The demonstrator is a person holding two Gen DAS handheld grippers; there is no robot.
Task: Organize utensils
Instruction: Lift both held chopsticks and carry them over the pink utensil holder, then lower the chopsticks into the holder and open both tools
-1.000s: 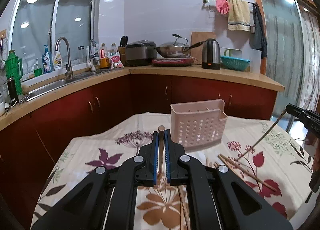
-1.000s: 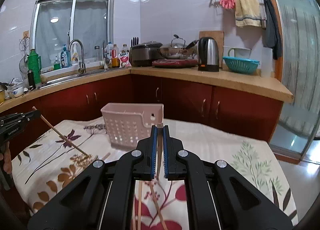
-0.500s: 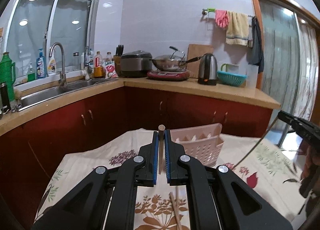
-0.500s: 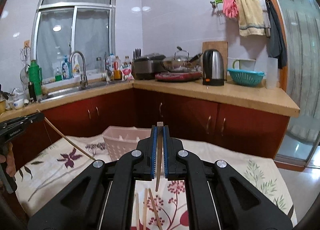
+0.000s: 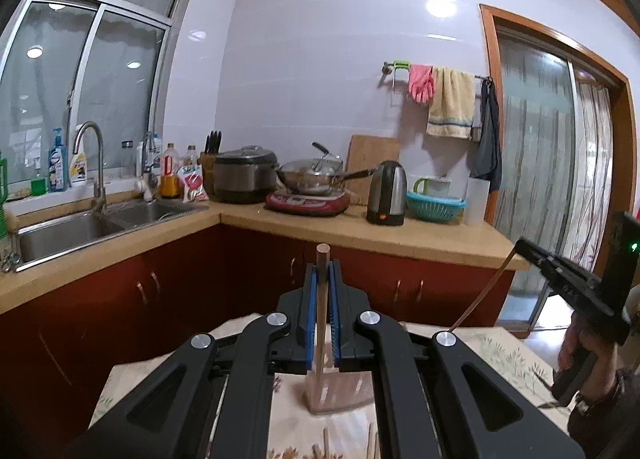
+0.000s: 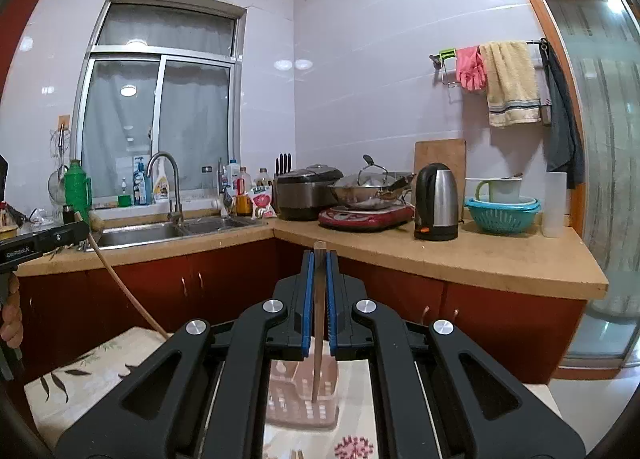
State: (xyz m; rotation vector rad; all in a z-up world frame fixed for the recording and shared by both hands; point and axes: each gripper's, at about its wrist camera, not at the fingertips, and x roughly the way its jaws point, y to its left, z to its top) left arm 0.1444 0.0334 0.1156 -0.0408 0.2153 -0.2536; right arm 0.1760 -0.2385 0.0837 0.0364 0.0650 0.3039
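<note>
**Both grippers up over the pink caddy, one chopstick each**

Left side first. My left gripper (image 5: 322,271) was clamped tight on a thin round wooden chopstick (image 5: 321,323), the blue pads (image 5: 310,299) squeezing it from both sides. The stick ran pretty much straight up and down in that view, top end poking out past the fingertips, lower end hanging right over the pale pink perforated plastic utensil caddy (image 5: 340,395). The caddy sat on the floral-print tablecloth (image 5: 508,351), and a few more loose chopstick ends (image 5: 326,443) lay on the cloth nearer me.

Off to the right in that same view I could see my right gripper (image 5: 520,249) from the side, its own chopstick slanting down toward the table.

From the right wrist camera: that gripper (image 6: 319,263) was likewise pinched shut on a second wooden chopstick (image 6: 317,351), which was tilted a touch and pointed down into the pink caddy (image 6: 296,399). Couldn't tell whether the tip actually touched the bottom. The left gripper with its stick showed at the far left edge, over the cloth corner, with the kitchen counter (image 6: 460,259) behind everything.
</note>
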